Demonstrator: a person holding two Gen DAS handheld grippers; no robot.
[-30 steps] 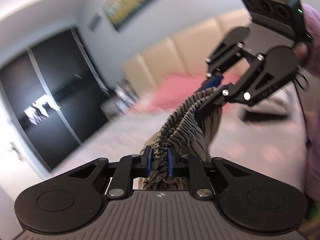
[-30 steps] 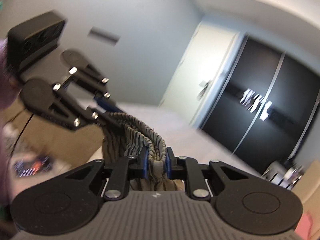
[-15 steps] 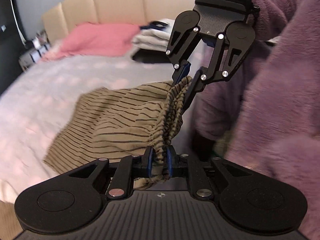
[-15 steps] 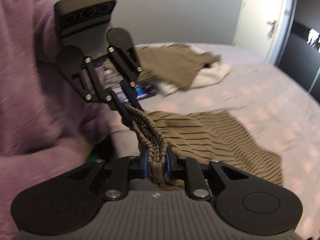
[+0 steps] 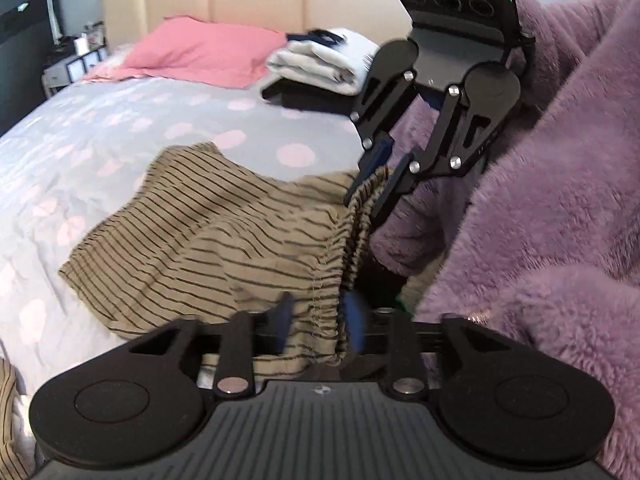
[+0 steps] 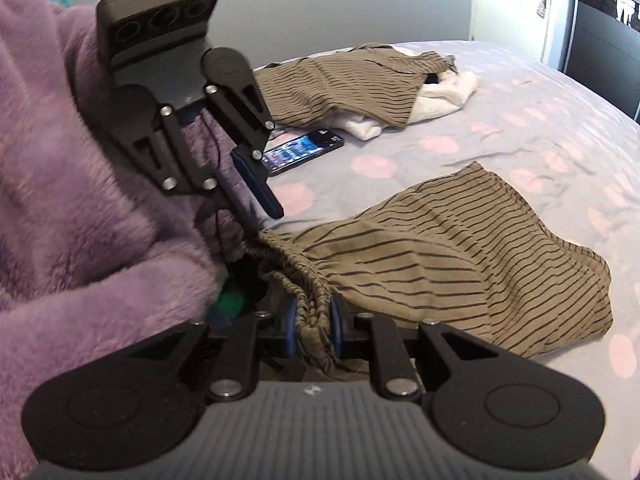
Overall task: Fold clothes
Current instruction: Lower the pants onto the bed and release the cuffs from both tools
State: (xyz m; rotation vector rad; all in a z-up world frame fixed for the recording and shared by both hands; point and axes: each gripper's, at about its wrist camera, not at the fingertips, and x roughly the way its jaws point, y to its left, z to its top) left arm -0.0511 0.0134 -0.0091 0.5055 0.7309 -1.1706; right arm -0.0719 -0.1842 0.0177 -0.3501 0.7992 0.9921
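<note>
Olive striped shorts lie spread on the polka-dot bed, waistband toward me; they also show in the right wrist view. My left gripper has its jaws apart, with the waistband lying loose between them. In the right wrist view the left gripper looks open just above the waistband. My right gripper is shut on the gathered elastic waistband. It shows in the left wrist view pinching the waistband's far end.
A pink pillow and a stack of folded clothes sit near the headboard. A phone lies on the bed by another striped garment over white cloth. The purple fleece sleeve fills the right side.
The shorts came down from mid-air onto the bed and spread out. My left gripper's jaws have opened and let the waistband go. The right gripper stays shut.
</note>
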